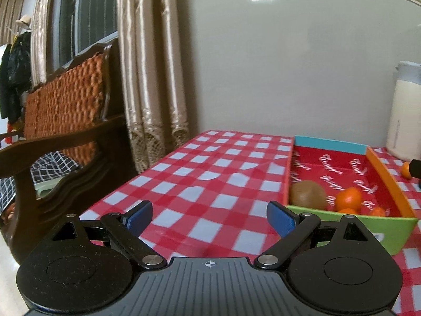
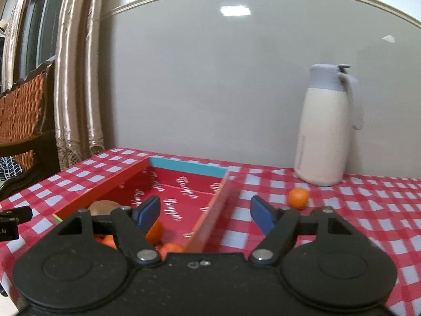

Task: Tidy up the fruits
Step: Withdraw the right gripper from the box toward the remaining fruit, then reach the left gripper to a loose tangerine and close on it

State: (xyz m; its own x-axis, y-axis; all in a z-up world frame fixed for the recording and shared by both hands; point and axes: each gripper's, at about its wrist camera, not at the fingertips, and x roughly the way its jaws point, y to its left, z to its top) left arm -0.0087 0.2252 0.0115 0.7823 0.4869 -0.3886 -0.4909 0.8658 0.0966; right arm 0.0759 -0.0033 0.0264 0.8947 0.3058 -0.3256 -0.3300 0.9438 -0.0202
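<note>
A shallow cardboard box with a red printed floor, green, orange and blue walls sits on the checked tablecloth. It holds a brown kiwi and several small oranges. My left gripper is open and empty, left of the box over the cloth. My right gripper is open and empty, above the box's orange right wall. The kiwi and oranges show behind its left finger. One loose orange lies on the cloth right of the box; it also shows in the left wrist view.
A cream thermos jug with a grey lid stands at the back right against the wall. A dark wooden bench with an orange cushion and beige curtains are left of the table.
</note>
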